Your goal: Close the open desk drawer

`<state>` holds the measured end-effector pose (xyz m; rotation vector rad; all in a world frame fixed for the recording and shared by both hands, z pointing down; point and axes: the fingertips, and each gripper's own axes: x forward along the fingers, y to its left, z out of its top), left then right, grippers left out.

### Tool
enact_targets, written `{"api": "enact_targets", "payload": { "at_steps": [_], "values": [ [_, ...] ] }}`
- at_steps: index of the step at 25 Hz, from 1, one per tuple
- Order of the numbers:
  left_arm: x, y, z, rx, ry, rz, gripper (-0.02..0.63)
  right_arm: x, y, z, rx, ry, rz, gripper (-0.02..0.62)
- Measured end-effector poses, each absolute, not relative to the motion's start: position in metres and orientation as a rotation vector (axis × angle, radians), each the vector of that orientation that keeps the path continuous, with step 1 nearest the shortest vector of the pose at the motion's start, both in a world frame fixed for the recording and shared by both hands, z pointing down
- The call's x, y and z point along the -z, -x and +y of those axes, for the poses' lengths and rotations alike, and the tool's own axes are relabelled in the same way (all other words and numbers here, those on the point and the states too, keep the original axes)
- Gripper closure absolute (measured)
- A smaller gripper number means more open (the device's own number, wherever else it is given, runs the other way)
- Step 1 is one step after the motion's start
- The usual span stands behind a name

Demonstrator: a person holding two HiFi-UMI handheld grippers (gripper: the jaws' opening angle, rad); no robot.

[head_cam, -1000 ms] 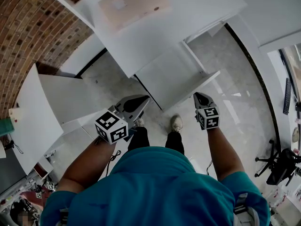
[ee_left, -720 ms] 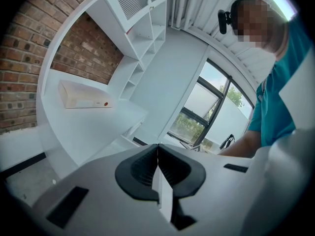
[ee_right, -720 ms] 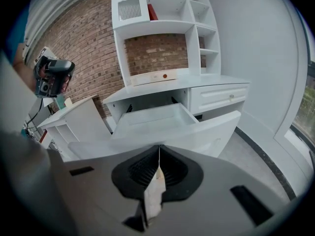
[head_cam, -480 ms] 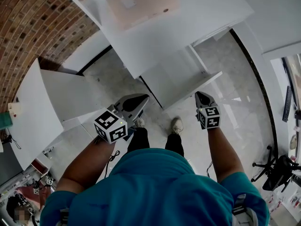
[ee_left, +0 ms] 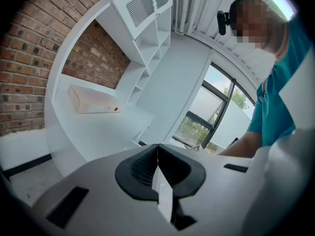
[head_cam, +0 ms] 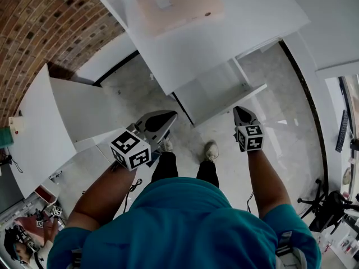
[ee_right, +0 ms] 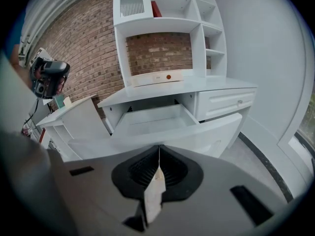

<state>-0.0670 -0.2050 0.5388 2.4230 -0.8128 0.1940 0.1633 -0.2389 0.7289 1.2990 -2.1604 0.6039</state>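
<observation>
The white desk drawer [head_cam: 216, 97] [ee_right: 162, 124] stands pulled out from under the desk top [head_cam: 224, 27], empty inside. My right gripper [head_cam: 240, 114] [ee_right: 158, 151] is shut and hovers just short of the drawer's front panel, pointing at it. My left gripper [head_cam: 161, 121] [ee_left: 157, 151] is shut too, holding nothing; it hangs lower left of the drawer, angled toward the desk. In the left gripper view the desk top and a pale flat box [ee_left: 93, 102] lie ahead.
A pale box [head_cam: 176, 4] lies on the desk. A second white desk unit [head_cam: 50, 128] stands at the left before a brick wall [head_cam: 39, 32]. An office chair [head_cam: 331, 203] is at the lower right. My feet [head_cam: 210, 149] stand on marble floor.
The view has shifted slightly; the desk and drawer now sit a bit higher and to the right in the head view. Both grippers stay shut in nearly the same places.
</observation>
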Motion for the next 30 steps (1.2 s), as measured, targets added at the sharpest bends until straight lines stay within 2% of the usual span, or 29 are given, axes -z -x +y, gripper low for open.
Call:
{"api": "enact_targets", "payload": {
  "at_steps": [30],
  "values": [
    [-0.549, 0.108, -0.239, -0.158, -2.376, -0.885, 0.589, -0.726, -0.110, -0.322, -0.548, -1.248, -2.226, 0.572]
  ]
}}
